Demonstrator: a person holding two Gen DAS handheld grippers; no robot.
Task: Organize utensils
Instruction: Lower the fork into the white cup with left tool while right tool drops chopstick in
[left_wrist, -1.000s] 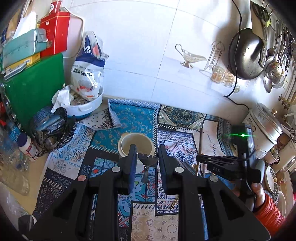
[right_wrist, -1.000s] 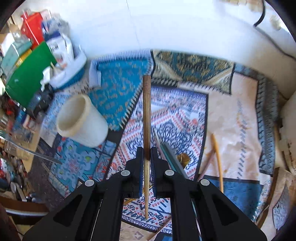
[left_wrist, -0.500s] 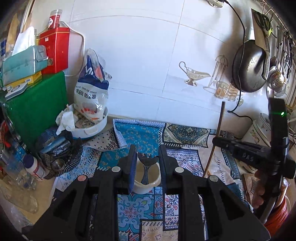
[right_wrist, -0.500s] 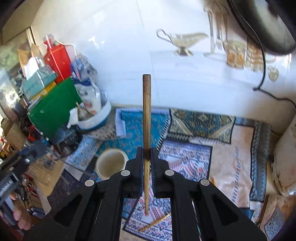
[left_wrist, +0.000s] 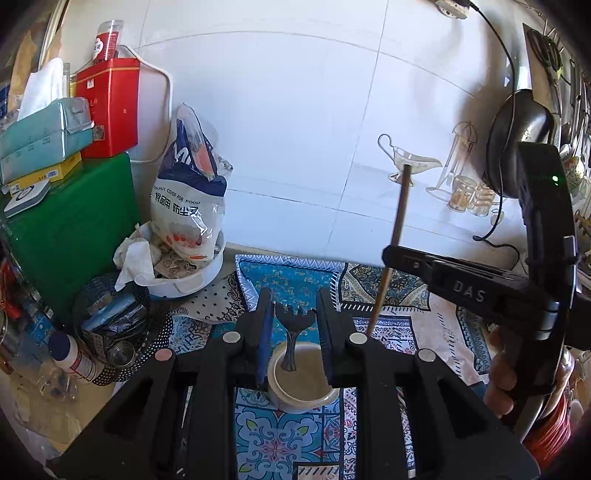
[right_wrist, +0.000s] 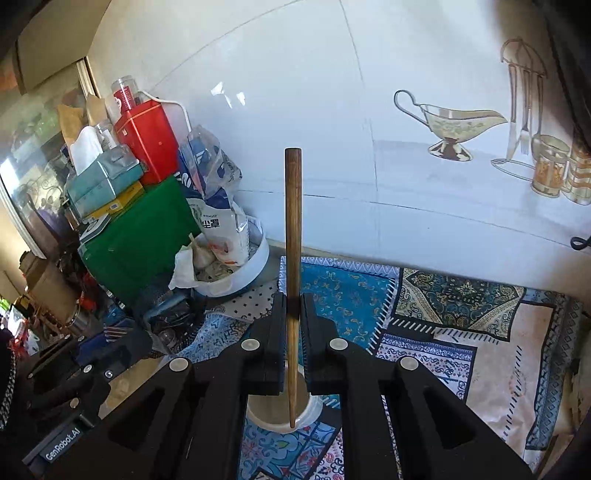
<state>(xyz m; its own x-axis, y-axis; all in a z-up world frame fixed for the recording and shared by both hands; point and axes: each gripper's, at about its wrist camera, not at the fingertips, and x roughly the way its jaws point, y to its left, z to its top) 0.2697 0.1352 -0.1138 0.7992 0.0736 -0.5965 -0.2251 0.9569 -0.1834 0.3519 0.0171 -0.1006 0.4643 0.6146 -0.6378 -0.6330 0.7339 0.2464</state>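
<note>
My left gripper (left_wrist: 293, 321) has its jaws apart around a dark metal fork (left_wrist: 293, 328), tines up; the handle reaches down into a cream cup (left_wrist: 301, 387) on the patterned mat. Whether the pads still touch the fork is unclear. My right gripper (right_wrist: 293, 314) is shut on a brown wooden chopstick (right_wrist: 293, 221), held upright with its lower tip over the cup (right_wrist: 280, 415). In the left wrist view the right gripper (left_wrist: 391, 256) and the chopstick (left_wrist: 399, 221) are to the right of the cup.
A white tub with a food bag (left_wrist: 188, 221), a green box (left_wrist: 66, 221), a red tin (left_wrist: 110, 110) and a perforated black holder (left_wrist: 110, 325) crowd the left. The tiled wall (left_wrist: 295, 129) is behind. A black pan (left_wrist: 517, 147) hangs at right.
Both grippers rose and tilted up toward the wall. The right gripper carried the chopstick left over the cup. The fork now stands deeper in the cup between the left jaws.
</note>
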